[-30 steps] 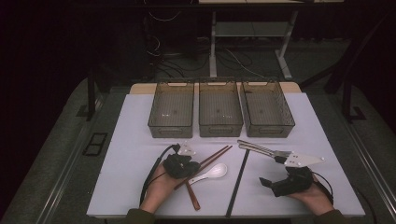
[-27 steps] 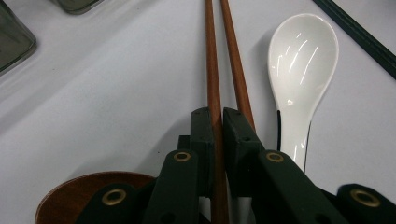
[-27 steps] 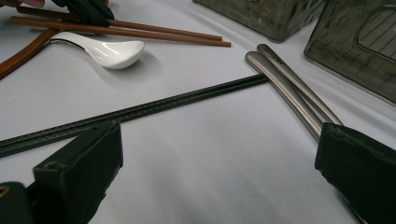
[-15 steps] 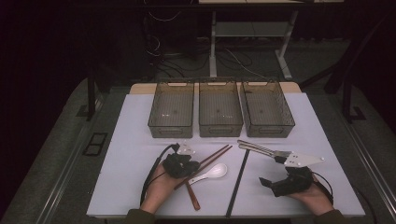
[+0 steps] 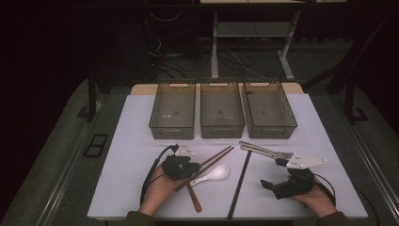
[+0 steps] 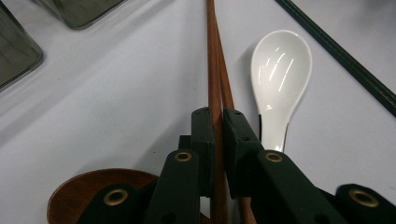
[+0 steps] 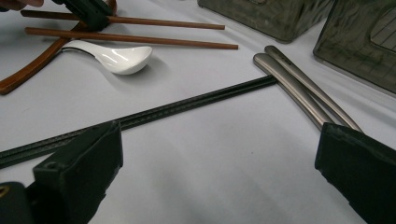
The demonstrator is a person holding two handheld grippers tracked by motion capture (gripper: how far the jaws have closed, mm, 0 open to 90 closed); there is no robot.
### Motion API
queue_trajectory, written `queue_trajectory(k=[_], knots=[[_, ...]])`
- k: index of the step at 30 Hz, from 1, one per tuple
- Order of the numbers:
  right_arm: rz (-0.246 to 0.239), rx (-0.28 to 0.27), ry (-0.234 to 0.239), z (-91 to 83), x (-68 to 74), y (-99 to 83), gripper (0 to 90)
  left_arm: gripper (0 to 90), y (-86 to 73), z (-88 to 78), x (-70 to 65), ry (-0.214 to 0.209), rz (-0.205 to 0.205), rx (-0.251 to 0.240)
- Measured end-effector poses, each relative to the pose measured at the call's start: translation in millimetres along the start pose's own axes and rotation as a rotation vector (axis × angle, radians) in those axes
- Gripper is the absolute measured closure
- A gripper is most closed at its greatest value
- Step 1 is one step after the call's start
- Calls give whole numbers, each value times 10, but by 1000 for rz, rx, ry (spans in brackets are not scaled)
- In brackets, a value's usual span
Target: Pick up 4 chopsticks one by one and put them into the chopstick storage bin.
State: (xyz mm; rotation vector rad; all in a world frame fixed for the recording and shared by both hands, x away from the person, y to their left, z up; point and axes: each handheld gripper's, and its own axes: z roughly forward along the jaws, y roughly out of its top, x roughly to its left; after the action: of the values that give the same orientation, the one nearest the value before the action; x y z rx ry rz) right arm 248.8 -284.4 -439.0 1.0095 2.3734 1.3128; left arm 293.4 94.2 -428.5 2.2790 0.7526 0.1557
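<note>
three bins (image 5: pixel 222 110), white spoon (image 5: pixel 215 173), black strip (image 5: pixel 240 183)

Left tongs (image 6: pixel 218 135) clamped, right tongs (image 7: pixel 219 186) agape

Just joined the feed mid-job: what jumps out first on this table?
The left gripper has its fingers shut on a wooden chopstick, with the white ceramic spoon lying just beside it. Three smoky plastic bins stand in a row at the table's far edge. The right gripper hangs wide open over the white tabletop, near the black chopsticks and metal cutlery handles.
</note>
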Motion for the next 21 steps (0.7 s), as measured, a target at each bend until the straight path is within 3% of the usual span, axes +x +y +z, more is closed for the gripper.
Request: queue_trajectory(k=[14, 21], knots=[[2, 3, -4, 8, -2, -1, 9, 822, -15, -151, 23, -23, 23, -24], [7, 4, -4, 12, -6, -2, 9, 822, -62, -280, 90, -28, 9, -45]])
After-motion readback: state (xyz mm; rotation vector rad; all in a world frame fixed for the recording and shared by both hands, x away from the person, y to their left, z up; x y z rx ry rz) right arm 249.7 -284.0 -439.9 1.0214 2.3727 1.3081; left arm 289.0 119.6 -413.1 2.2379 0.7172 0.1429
